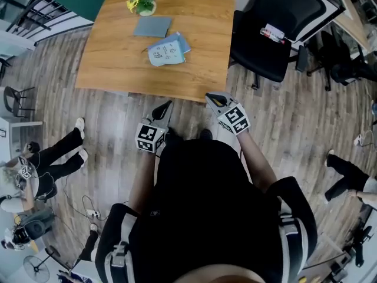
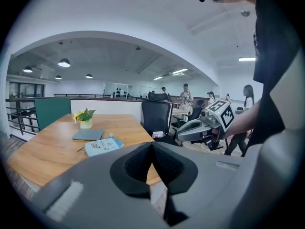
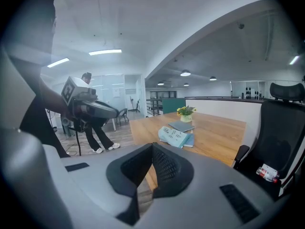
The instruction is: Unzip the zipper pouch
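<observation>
A light blue zipper pouch (image 1: 166,51) with printed marks lies flat on the wooden table (image 1: 118,69), partly over a darker blue item. It also shows as the pouch (image 2: 101,146) in the left gripper view and the pouch (image 3: 174,136) in the right gripper view. My left gripper (image 1: 163,108) and right gripper (image 1: 213,99) hang over the floor just short of the table's near edge, well apart from the pouch. Both are shut with nothing between the jaws. Each gripper view shows its own jaws closed, left gripper (image 2: 152,149) and right gripper (image 3: 152,151).
A grey notebook (image 1: 152,26) and a small pot of yellow flowers (image 1: 143,2) sit beyond the pouch. A black office chair (image 1: 265,37) stands right of the table with a small bottle (image 1: 274,34) on its seat. People stand and sit around on the wooden floor.
</observation>
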